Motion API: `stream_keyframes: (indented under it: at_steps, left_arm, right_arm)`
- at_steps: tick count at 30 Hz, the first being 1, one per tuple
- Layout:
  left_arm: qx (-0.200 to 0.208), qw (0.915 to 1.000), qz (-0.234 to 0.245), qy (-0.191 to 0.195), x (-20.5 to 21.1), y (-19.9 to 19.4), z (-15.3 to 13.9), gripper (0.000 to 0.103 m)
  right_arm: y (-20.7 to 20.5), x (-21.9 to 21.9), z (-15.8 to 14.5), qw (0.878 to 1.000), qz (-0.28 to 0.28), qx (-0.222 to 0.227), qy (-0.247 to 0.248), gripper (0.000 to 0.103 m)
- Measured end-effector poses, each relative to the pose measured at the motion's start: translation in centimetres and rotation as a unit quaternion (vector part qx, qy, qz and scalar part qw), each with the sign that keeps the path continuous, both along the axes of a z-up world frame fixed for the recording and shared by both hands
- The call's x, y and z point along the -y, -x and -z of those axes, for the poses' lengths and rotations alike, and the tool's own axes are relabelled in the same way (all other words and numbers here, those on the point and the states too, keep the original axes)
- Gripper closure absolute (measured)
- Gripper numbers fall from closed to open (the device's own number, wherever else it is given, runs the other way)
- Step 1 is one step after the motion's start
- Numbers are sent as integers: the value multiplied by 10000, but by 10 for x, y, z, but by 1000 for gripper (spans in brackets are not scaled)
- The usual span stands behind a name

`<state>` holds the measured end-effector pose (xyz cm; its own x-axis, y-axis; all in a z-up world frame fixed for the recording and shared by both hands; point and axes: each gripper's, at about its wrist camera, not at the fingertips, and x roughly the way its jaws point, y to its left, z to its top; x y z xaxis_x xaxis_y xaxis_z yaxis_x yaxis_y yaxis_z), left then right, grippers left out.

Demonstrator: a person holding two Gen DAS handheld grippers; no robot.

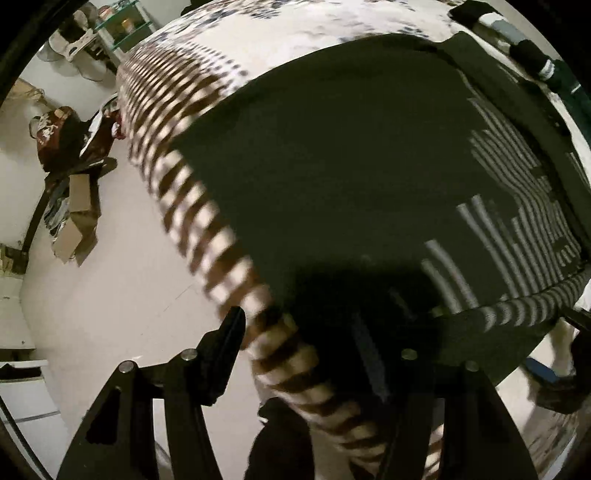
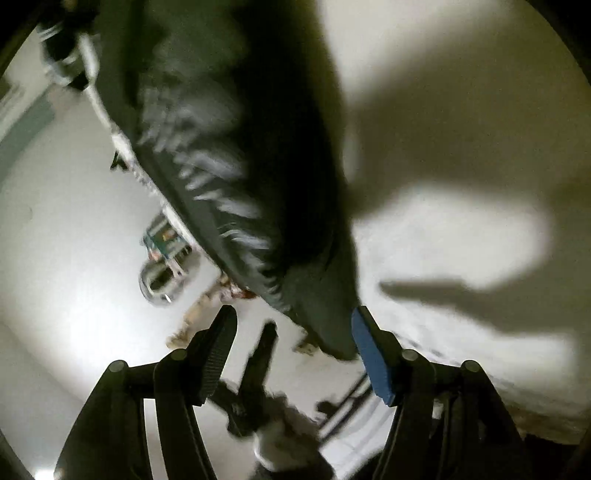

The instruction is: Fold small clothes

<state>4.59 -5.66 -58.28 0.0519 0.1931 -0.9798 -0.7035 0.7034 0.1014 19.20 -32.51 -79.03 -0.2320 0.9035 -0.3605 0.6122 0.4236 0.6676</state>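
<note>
A dark green garment (image 1: 332, 166) with white striped print lies spread on the patterned table cover (image 1: 192, 96), its near hem hanging over the table edge. My left gripper (image 1: 317, 332) is wide open at that near hem; its left finger (image 1: 225, 343) shows, the right one is hidden under the cloth. In the right wrist view the same garment (image 2: 229, 147) is blurred and stretches away from my right gripper (image 2: 291, 332), which is open, with a corner of cloth touching the blue pad (image 2: 369, 354) of its right finger. The left gripper (image 2: 258, 369) shows below.
The table edge has a brown-and-white striped border (image 1: 207, 229). Beyond it is pale floor with cardboard boxes (image 1: 74, 221), bags (image 1: 62, 133) and a shelf (image 1: 122, 26). Other dark clothes (image 1: 532, 55) lie at the table's far right. Strong shadows fall on the white surface (image 2: 461, 240).
</note>
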Motion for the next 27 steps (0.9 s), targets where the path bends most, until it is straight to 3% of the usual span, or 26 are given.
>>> stream_keyframes:
  at_steps: [5, 12, 19, 23, 27]
  left_arm:
    - [35, 10000, 25, -18, 0, 18, -1, 46]
    - [100, 9996, -13, 252, -1, 29, 8, 46]
    - [109, 9992, 81, 373, -4, 37, 12, 46]
    - [170, 9991, 170, 357, -8, 40, 9, 46]
    - [218, 9990, 174, 360, -14, 41, 10, 46]
  right_arm:
    - [15, -20, 10, 9978, 531, 87, 389, 69]
    - [7, -21, -32, 9938, 170, 763, 793, 69]
    - [10, -38, -37, 9927, 146, 597, 1035, 69]
    - [15, -54, -50, 9938, -125, 632, 906, 69]
    - [10, -59, -36, 9929, -100, 747, 924, 69]
